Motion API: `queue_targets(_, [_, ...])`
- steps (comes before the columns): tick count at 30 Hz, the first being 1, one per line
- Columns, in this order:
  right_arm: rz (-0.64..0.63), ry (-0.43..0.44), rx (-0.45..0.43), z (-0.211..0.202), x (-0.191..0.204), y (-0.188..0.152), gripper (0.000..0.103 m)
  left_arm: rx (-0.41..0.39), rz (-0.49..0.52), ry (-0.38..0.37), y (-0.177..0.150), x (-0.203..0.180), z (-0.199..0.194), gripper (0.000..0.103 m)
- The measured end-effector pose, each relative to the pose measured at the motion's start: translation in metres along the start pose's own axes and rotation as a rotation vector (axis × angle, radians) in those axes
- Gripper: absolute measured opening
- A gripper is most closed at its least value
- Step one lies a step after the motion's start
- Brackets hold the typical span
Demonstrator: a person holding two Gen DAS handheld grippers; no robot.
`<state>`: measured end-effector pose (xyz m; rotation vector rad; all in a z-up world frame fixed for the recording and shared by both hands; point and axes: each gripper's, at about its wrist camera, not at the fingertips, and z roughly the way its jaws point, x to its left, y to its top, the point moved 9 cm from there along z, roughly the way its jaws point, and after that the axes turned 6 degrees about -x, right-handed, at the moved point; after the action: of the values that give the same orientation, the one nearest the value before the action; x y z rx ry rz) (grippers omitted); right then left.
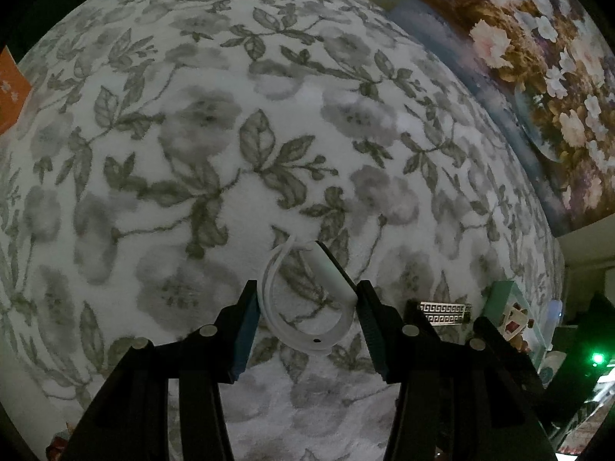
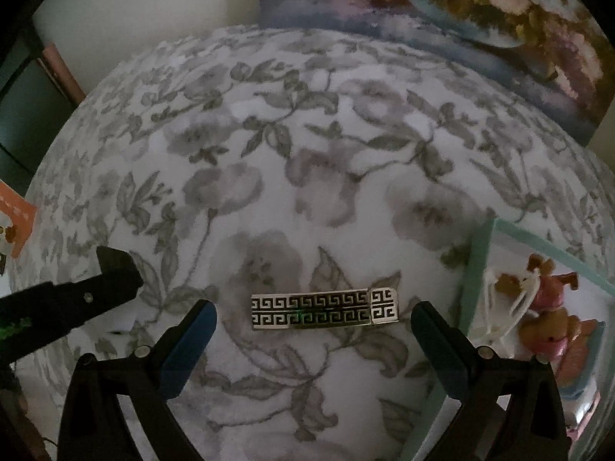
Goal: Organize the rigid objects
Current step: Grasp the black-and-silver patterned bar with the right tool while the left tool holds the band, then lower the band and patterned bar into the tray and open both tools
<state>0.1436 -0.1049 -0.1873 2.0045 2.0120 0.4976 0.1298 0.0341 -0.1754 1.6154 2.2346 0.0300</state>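
Your left gripper [image 1: 307, 307] is clenched on a small white device with a looped cord [image 1: 307, 299] — both pads press its sides and it hangs just above the floral cloth [image 1: 192, 115]. Your right gripper [image 2: 313, 330] is released, jaws wide, pointing steeply down at a flat metallic bar with a Greek-key pattern [image 2: 324, 308]; the bar lies on the cloth between the fingers, touching neither. To the right of the bar stands a pale green box [image 2: 476, 269], open at the top, which already holds some pink and brown figurines [image 2: 549, 307] and a white cord. Judgement on progress: partway — some items are boxed, one is in hand, the bar is not yet picked up; both presumably belong in the box, though the task does not name a destination. Hard to read: the light is dim, the box is cut off at the right and near edges, so you cannot tell how full it is. What the white device is cannot be made out. An orange card [image 2: 15, 211] at the far left is mostly out of frame.
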Motion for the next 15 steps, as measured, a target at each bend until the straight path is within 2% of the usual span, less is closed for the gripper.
queue_targets(2, [0.003,-0.001,0.008,0.004,-0.001,-0.002,0.100,0.006,-0.002,0.002,-0.001,0.001,0.002,0.052])
queue_targets(7, [0.012,-0.005,0.015,0.013,-0.004,-0.005,0.084,0.012,-0.006,0.007,-0.001,0.002,0.005,0.052])
queue_targets(15, [0.083,0.038,0.009,-0.001,-0.017,-0.005,0.084,-0.004,0.029,0.005,-0.003,-0.009,-0.002,0.052])
